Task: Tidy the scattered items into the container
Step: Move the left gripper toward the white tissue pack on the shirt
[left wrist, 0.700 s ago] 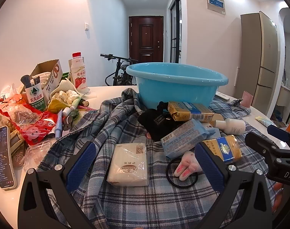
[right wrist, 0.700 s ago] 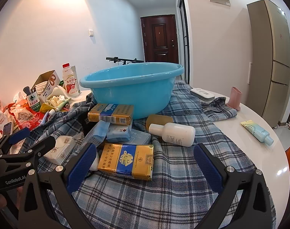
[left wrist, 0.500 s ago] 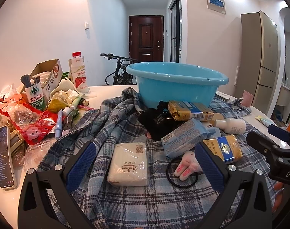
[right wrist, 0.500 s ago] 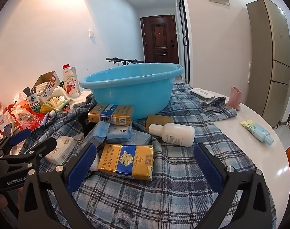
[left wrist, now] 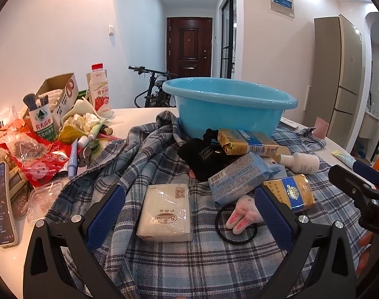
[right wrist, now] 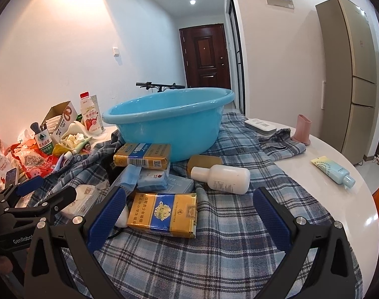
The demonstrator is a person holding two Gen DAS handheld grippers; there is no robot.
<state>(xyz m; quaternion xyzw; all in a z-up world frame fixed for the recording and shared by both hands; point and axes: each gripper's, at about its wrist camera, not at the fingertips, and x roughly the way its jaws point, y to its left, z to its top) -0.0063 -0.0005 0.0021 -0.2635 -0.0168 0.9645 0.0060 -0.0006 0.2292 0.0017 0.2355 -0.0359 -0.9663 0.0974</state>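
Note:
A light blue basin (left wrist: 227, 104) (right wrist: 172, 127) stands on a plaid cloth (left wrist: 189, 256) at the back. In front of it lie scattered items: a white tissue pack (left wrist: 165, 211), a blue tissue pack (left wrist: 239, 177), a yellow-blue carton (right wrist: 164, 213) (left wrist: 291, 194), a gold box (right wrist: 142, 158), a white bottle (right wrist: 220, 178), a black pouch (left wrist: 204, 159) and a hair tie with pink bunny ears (left wrist: 239, 218). My left gripper (left wrist: 189, 214) is open, with the white tissue pack between its fingers. My right gripper (right wrist: 189, 214) is open over the yellow-blue carton.
Clutter sits at the left: a milk bottle (left wrist: 99, 89), a cardboard box (left wrist: 59, 94), red snack bags (left wrist: 40, 159) and a phone (left wrist: 1, 204). A pink cup (right wrist: 303, 129), a white remote (right wrist: 260, 125) and a blue tube (right wrist: 334, 170) lie at the right on the white table (right wrist: 344, 199).

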